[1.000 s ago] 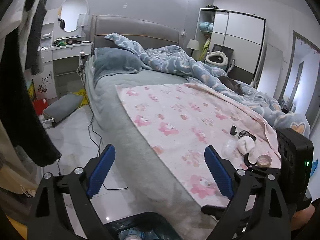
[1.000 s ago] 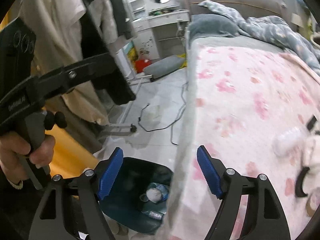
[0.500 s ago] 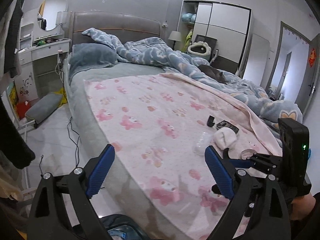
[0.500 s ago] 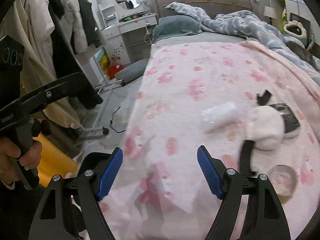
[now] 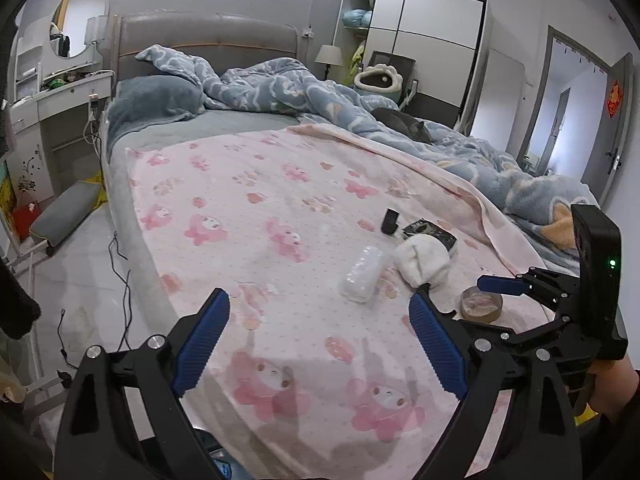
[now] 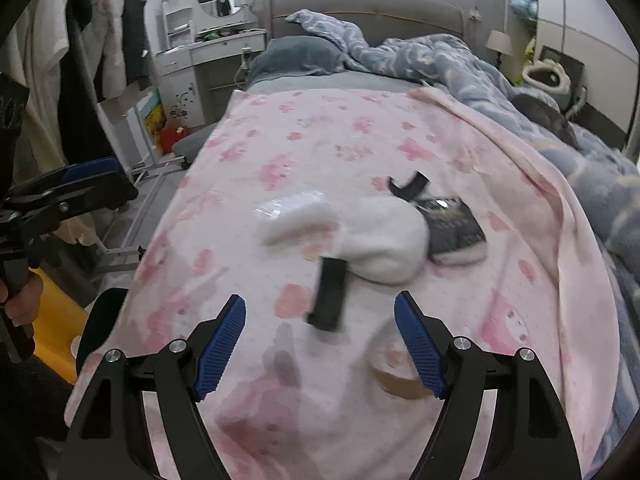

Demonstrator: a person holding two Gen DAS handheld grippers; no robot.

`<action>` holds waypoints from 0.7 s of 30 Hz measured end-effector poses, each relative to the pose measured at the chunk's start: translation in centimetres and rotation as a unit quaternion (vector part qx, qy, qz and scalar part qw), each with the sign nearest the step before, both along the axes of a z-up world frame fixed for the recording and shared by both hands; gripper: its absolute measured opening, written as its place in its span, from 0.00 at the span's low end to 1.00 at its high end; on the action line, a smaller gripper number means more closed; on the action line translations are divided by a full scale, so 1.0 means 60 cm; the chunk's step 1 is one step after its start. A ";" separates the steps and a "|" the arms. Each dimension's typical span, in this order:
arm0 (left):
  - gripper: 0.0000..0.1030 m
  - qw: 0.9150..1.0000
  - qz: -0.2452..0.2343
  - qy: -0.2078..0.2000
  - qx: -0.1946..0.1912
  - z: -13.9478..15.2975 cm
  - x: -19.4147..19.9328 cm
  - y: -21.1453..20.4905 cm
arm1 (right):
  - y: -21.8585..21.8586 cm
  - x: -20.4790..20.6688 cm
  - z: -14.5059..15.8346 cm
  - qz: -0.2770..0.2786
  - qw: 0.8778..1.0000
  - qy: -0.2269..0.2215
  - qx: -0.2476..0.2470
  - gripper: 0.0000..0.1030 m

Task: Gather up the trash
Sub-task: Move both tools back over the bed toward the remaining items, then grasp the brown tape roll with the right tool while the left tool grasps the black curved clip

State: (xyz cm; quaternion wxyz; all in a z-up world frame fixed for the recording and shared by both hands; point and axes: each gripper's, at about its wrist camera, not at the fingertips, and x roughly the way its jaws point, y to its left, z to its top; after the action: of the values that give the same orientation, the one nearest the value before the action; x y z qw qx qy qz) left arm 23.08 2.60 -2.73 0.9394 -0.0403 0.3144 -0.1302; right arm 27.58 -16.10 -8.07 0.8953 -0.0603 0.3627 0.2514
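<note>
Right, from my left wrist camera the left gripper [image 5: 318, 342] hangs over the near edge of the pink blanket [image 5: 280, 216], jaws wide apart with nothing between them. The trash sits in a cluster around one white sock [image 5: 420, 260], which I'll use as my landmark: a crushed clear bottle [image 5: 362, 276] just left of the sock, a dark packet [image 5: 430, 232] just behind it, a small black piece [image 5: 390, 221] behind and a little left, and a tape roll [image 5: 480, 304] in front and to the right. The right gripper [image 5: 502, 285] shows in this view too, reaching in beside the roll — close to it, though I cannot tell whether it touches.

From my right wrist camera the right gripper [image 6: 320, 340] is likewise spread wide and holds nothing. A black strap [image 6: 330, 294] lies just in front of the sock [image 6: 388, 240], between the sock and my fingertips, and the roll [image 6: 394, 376] is low at the right fingertip, partly hidden and blurred. The bottle [image 6: 294, 216] touches the sock's left side; the packet [image 6: 454, 228] is tucked against its right.

As I judge it, this cluster is all yet to be collected — every piece lies on the blanket and neither gripper has anything. A bin edge [image 5: 224, 466] peeks in at the bottom of the left view, well in front of the sock; its contents are not visible.
</note>
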 end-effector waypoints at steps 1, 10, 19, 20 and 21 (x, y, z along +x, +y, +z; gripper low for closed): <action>0.90 1.000 -0.003 0.002 -0.004 -0.001 0.001 -0.004 | -0.007 0.002 -0.003 -0.003 1.000 0.004 0.003 0.76; 0.89 0.999 -0.029 0.010 -0.019 -0.014 0.014 -0.049 | -0.043 0.008 -0.043 -0.009 0.999 0.011 -0.037 0.64; 0.89 0.998 -0.054 0.023 -0.016 -0.035 0.028 -0.104 | -0.097 0.022 -0.055 -0.027 0.999 0.032 0.013 0.48; 0.89 0.998 -0.056 0.024 -0.015 -0.038 0.030 -0.110 | -0.103 0.024 -0.055 -0.030 0.999 0.034 0.021 0.44; 0.89 0.998 -0.058 0.025 -0.015 -0.040 0.031 -0.115 | -0.106 0.025 -0.055 -0.031 0.999 0.035 0.024 0.39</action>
State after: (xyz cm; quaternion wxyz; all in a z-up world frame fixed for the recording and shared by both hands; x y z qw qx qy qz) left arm 24.94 -4.33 -5.15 0.9214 -0.0392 0.3379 -0.1877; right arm 29.10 -22.49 -11.35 0.8908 -0.0184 0.3892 0.2340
